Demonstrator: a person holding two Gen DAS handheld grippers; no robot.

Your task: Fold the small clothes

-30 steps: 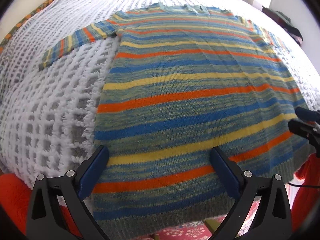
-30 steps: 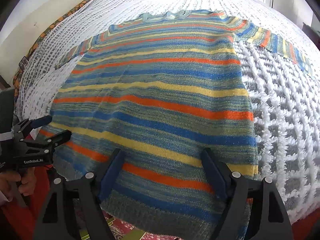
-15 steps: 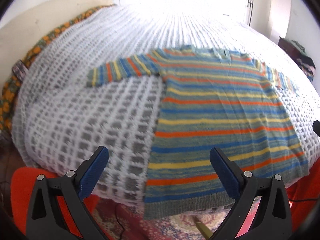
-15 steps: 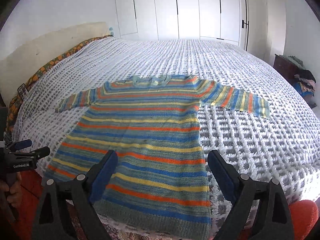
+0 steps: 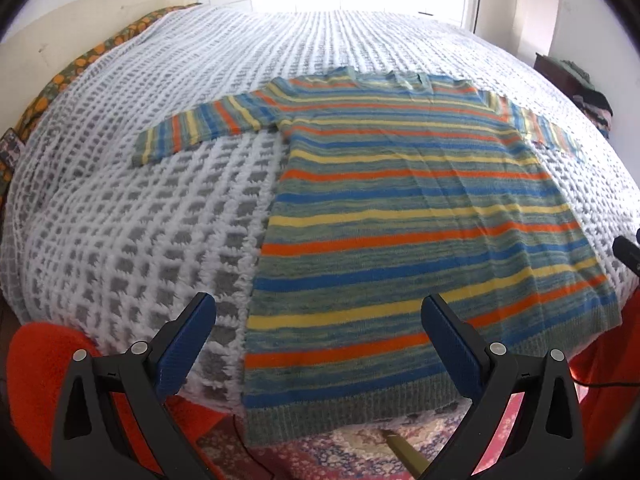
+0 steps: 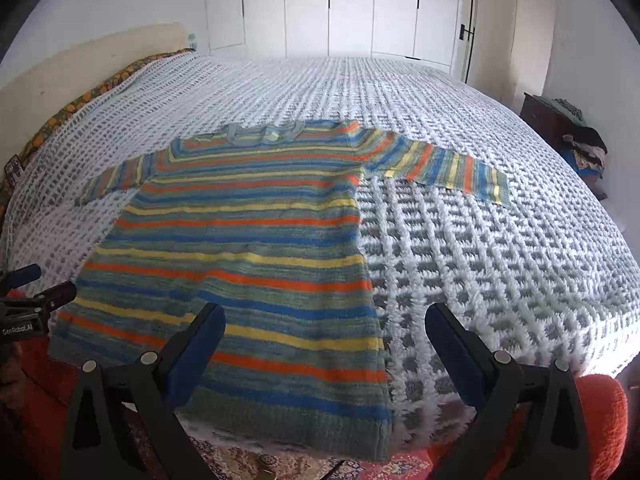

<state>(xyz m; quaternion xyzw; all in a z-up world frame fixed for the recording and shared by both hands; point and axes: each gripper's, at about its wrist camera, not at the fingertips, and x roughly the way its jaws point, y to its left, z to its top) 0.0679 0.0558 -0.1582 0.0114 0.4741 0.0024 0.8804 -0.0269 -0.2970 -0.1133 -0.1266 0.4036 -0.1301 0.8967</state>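
Bed point(image 5: 120, 208) under a white waffle-knit blanket point(image 6: 500, 264). Striped knit sweater point(image 5: 400, 216) spread flat near its foot edge, sleeves out, hem overhanging. Left tool point(image 5: 320, 344) and right tool point(image 6: 326, 344) both spread apart, holding nothing, off the sweater.

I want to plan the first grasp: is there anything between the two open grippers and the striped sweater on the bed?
Nothing visible. The striped sweater lies flat on the white blanket, sleeves spread, nothing on top. The left gripper and right gripper are both open, above its hem with only air between.
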